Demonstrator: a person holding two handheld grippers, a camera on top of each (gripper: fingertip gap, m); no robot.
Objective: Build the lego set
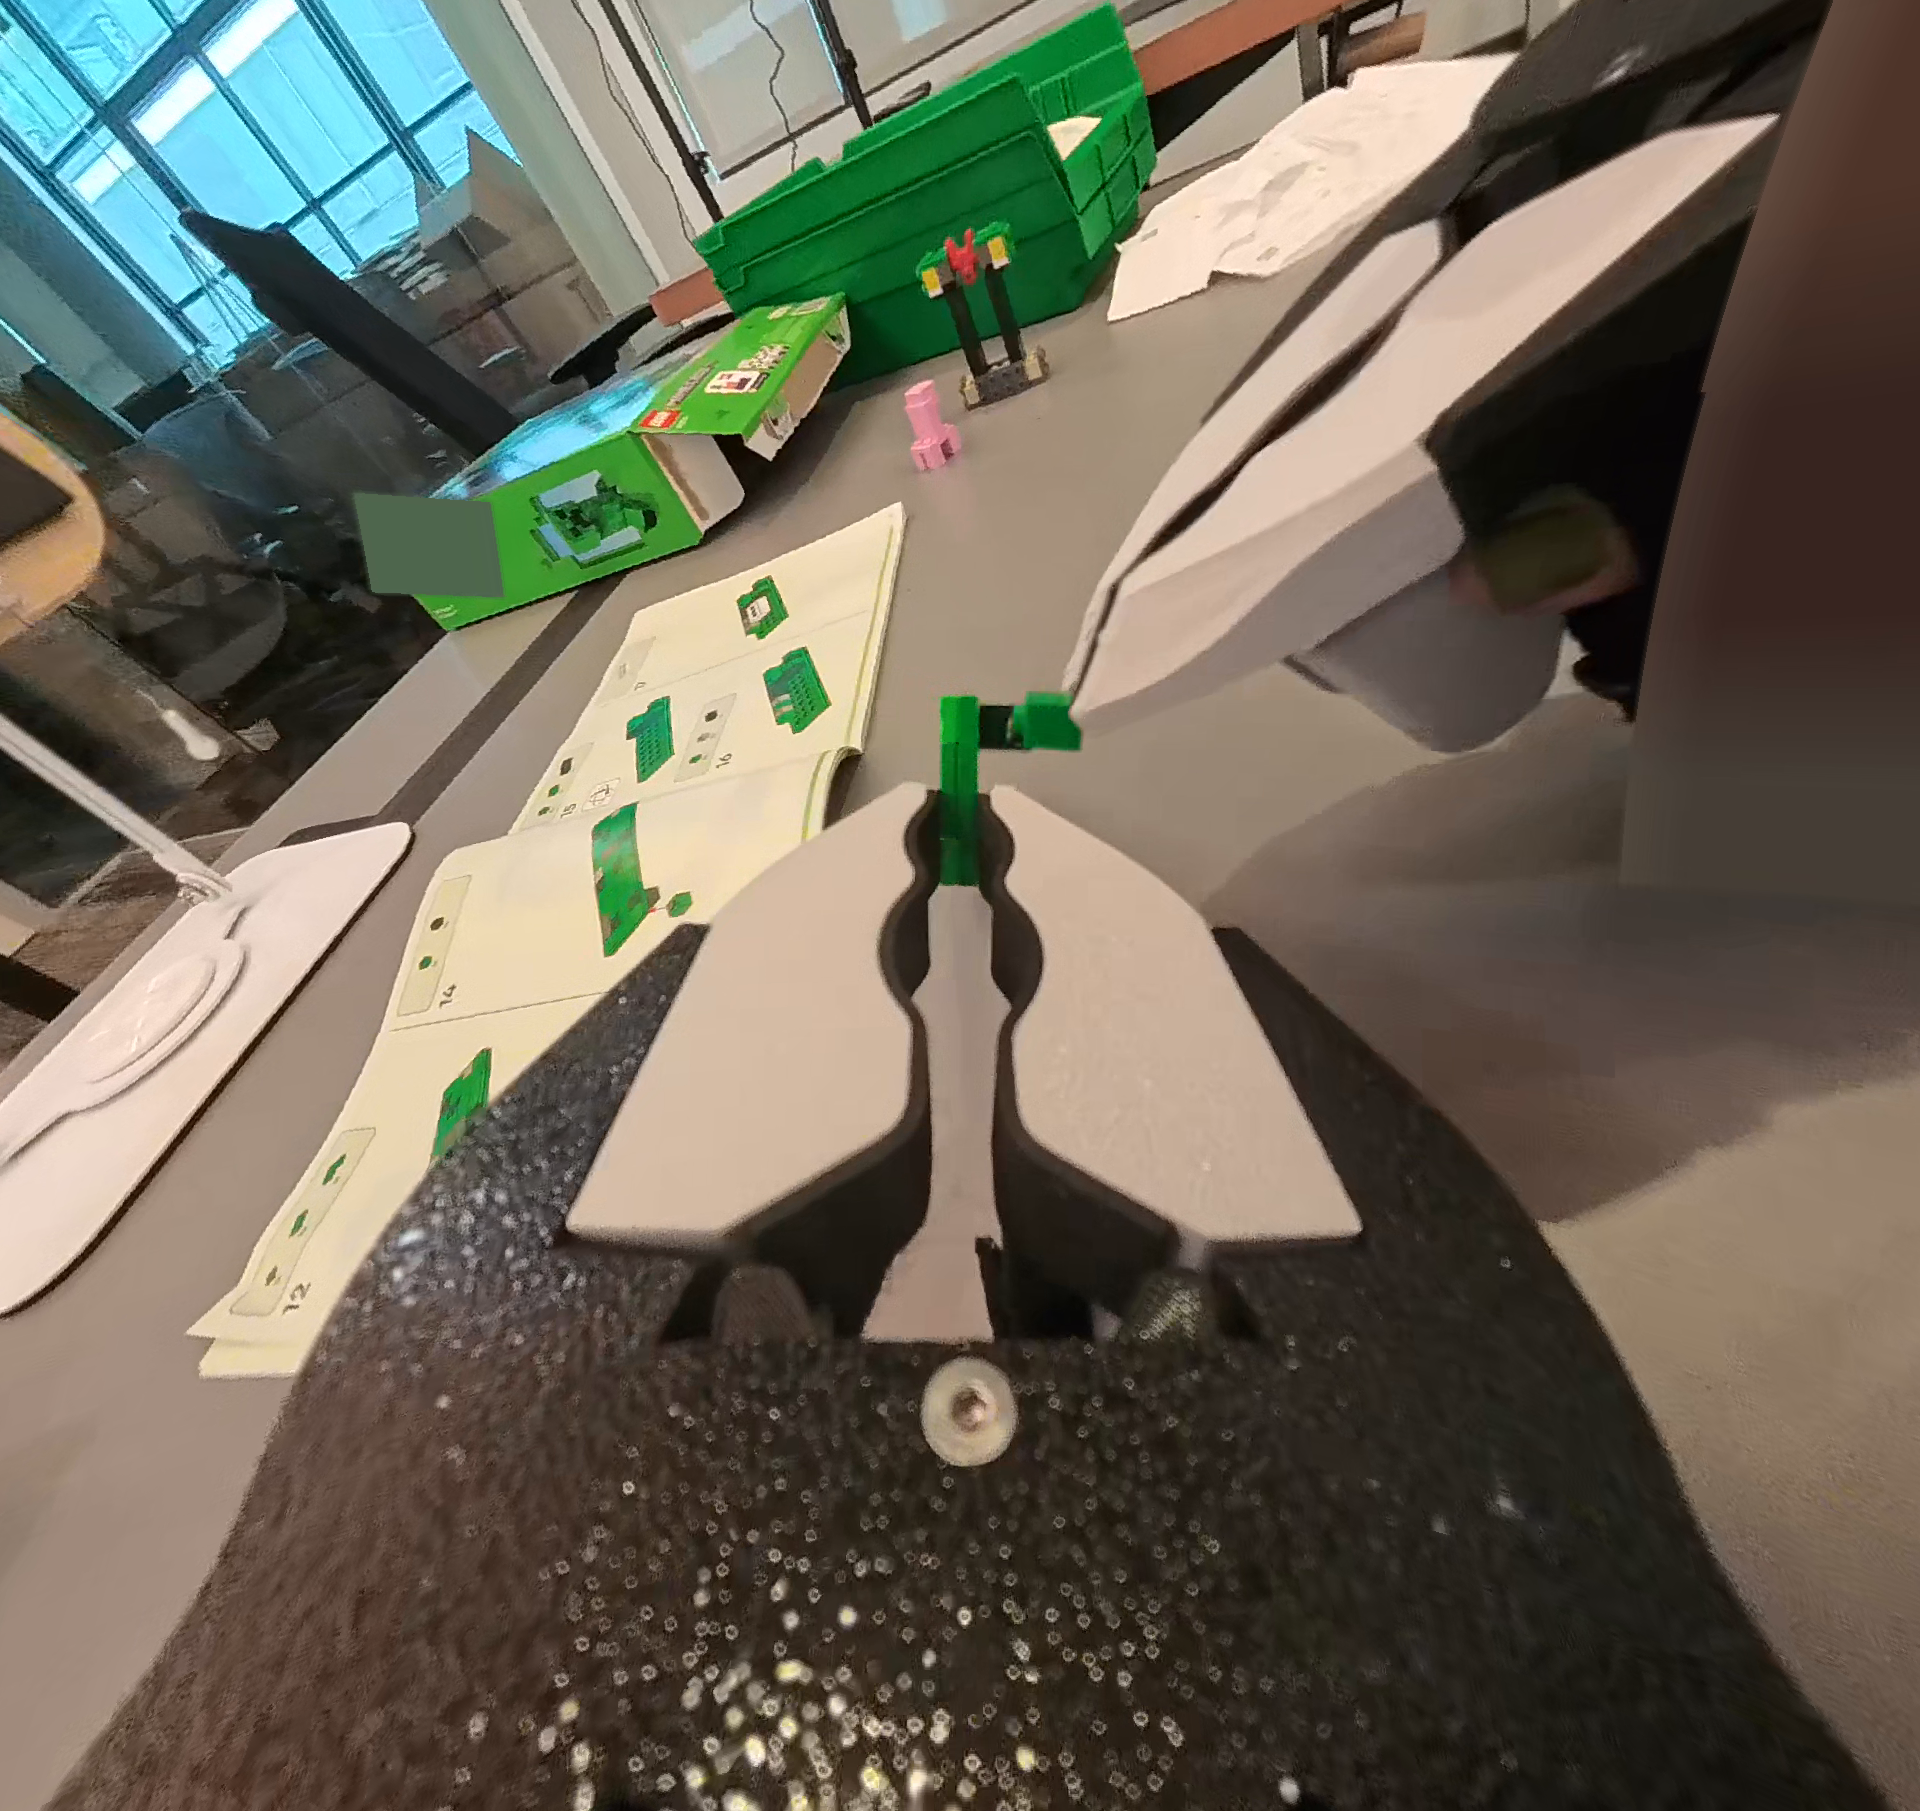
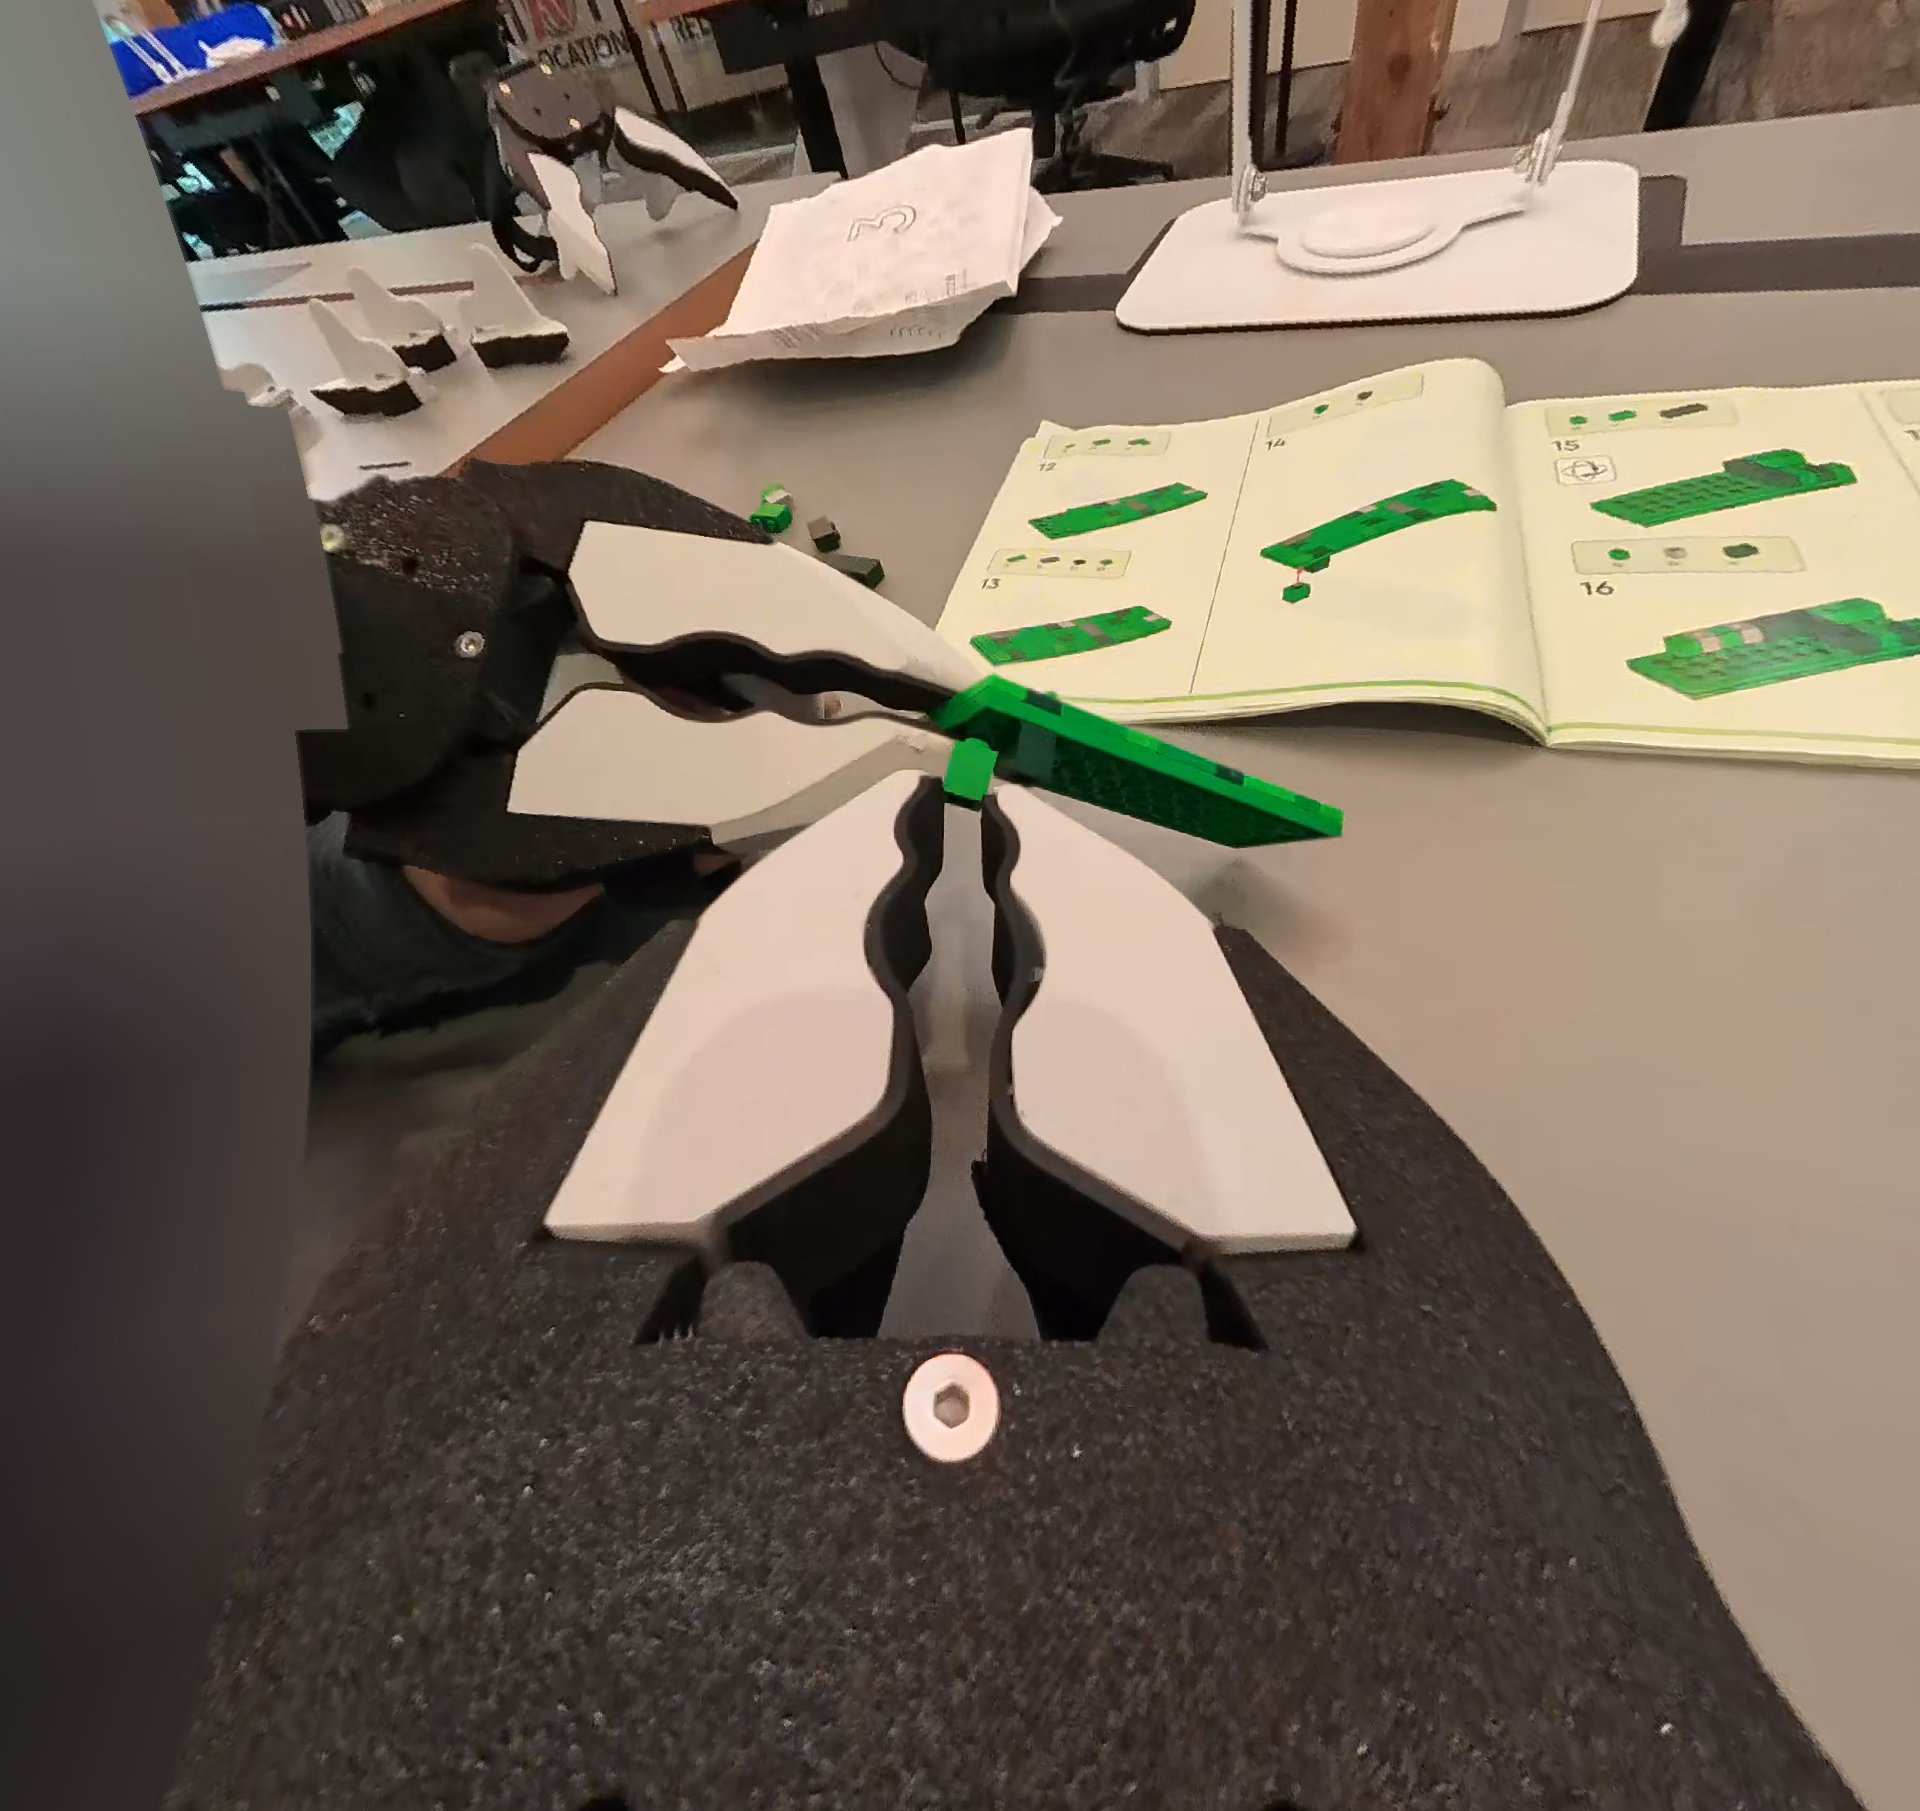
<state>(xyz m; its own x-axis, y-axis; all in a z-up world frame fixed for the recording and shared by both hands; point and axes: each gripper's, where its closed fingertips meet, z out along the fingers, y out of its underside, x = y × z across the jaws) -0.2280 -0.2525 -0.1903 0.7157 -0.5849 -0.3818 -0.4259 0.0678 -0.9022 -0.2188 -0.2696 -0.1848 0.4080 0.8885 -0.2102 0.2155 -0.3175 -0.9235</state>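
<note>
Grey table — green plate lengthwise rightward

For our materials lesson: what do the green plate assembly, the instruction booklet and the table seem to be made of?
Green plate assembly: hard moulded plastic, smooth with a slight sheen; studs show. Instruction booklet: printed paper, matt; its pages curve at the fold. Table: smooth matt grey top, perhaps laminate; the core is hidden.

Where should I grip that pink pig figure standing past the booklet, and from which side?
Judging by the left wrist view, take the pink pig figure across its blocky body, coming down from above with one finger on each flat flank. It stands upright and alone on the grey table, apart from the black tower build, so both sides look free.
</note>
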